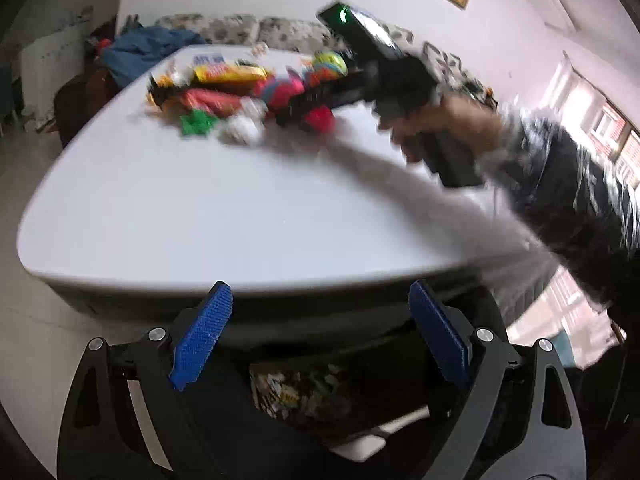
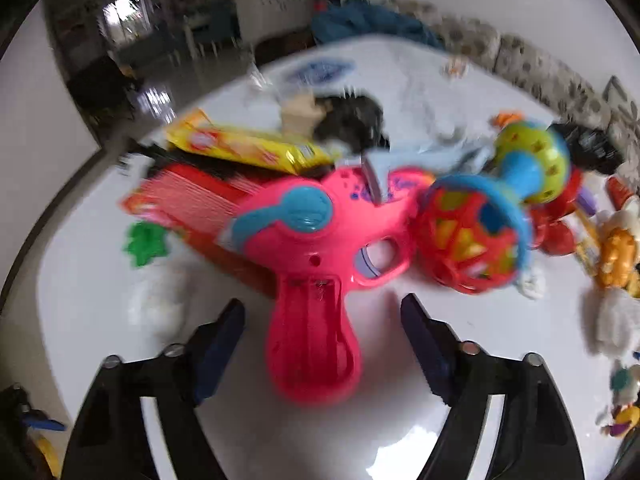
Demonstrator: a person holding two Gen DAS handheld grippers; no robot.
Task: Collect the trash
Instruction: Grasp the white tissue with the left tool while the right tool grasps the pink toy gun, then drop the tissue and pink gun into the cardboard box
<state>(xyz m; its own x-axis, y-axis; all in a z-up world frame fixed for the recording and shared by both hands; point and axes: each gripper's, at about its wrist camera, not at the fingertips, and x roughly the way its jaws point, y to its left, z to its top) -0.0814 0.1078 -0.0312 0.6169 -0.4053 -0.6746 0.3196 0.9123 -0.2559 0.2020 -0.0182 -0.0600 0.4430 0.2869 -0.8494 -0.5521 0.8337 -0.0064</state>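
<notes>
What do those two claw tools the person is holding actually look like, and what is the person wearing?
Each is a black frame with silver rivets. The left gripper carries two bright blue, finely ribbed finger pads. The right gripper has darker navy pads. From the left wrist view, the right tool's black body shows a small green light, held by a bare hand in a dark, glossy sleeve.

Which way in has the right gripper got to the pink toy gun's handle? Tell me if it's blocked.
Probably not blocked. The right gripper is open, its fingers either side of the pink toy gun's handle, with only bare white table around it.

print on wrappers blurred, nothing legible
</notes>
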